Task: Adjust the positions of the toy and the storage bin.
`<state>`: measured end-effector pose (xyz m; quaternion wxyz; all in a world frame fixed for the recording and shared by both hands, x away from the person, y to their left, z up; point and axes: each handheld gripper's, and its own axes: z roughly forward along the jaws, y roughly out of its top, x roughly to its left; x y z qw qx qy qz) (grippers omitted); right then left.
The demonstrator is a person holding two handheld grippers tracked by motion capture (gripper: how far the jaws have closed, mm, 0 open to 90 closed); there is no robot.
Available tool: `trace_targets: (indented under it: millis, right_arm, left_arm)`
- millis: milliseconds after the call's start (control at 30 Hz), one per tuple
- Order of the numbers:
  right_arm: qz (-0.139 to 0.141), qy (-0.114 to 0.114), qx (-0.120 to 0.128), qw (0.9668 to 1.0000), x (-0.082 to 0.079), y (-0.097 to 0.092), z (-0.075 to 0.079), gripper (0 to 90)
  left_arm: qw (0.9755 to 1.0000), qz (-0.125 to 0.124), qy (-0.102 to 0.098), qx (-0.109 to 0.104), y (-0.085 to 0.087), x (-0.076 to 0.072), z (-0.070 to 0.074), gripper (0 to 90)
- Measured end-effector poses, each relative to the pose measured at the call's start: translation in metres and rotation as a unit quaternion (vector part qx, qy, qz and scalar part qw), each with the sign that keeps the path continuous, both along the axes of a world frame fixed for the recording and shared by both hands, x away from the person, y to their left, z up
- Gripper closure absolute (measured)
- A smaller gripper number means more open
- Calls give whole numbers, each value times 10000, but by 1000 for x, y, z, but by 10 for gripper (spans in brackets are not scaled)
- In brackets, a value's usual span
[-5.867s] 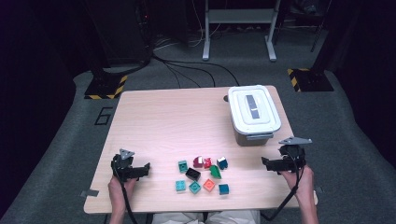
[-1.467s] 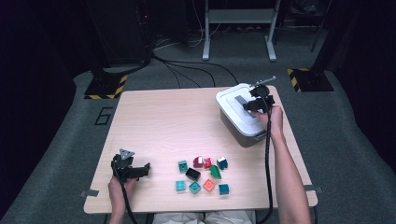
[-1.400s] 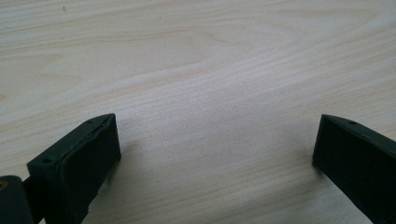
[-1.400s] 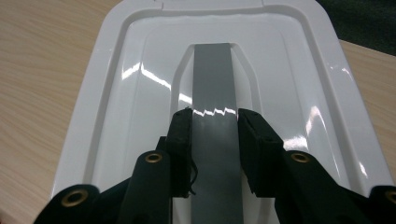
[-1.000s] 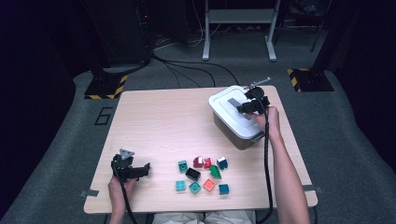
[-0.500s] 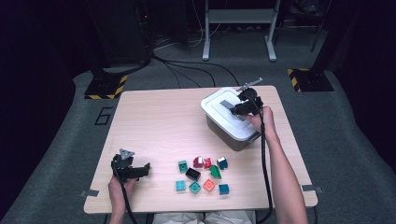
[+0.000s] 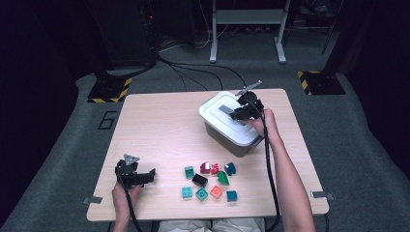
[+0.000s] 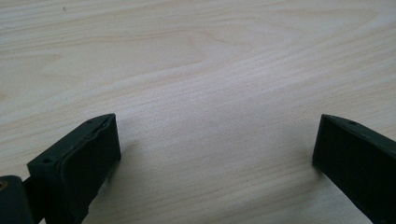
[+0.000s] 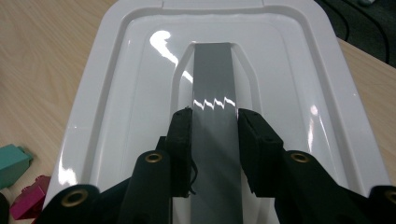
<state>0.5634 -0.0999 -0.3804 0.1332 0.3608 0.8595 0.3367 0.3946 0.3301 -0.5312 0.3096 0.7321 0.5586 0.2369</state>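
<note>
Glossy white plastic lid [image 9: 116,84]; pale matt wood table [image 7: 159,125].

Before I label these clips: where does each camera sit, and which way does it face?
High view: above the person's side, facing forward and down on the table; both forearms show.
Left gripper view: on the left gripper, facing bare tabletop; open black fingers.
Right gripper view: on the right gripper, facing the box lid, clamped on its grey handle.
Shared: the lid, high and right gripper views.
</note>
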Motion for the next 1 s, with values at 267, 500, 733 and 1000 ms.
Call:
trace_targets:
  millis: [267,500,733,1000]
  right_arm:
    - [193,19,-8,9998,5,9,0,668]
    - [435,2,-28,9990,9,19,0,668]
    - [675,13,-23,9977,11,25,0,668]
    - [987,18,3,9951,12,29,0,668]
  left_arm:
    - [10000,3,-12,-7,0,0,0,8]
    - [10000,0,-9,-4,0,0,0,8]
    - [10000,-2,12,6,0,0,0,8]
    - [10000,2,1,0,0,0,0,8]
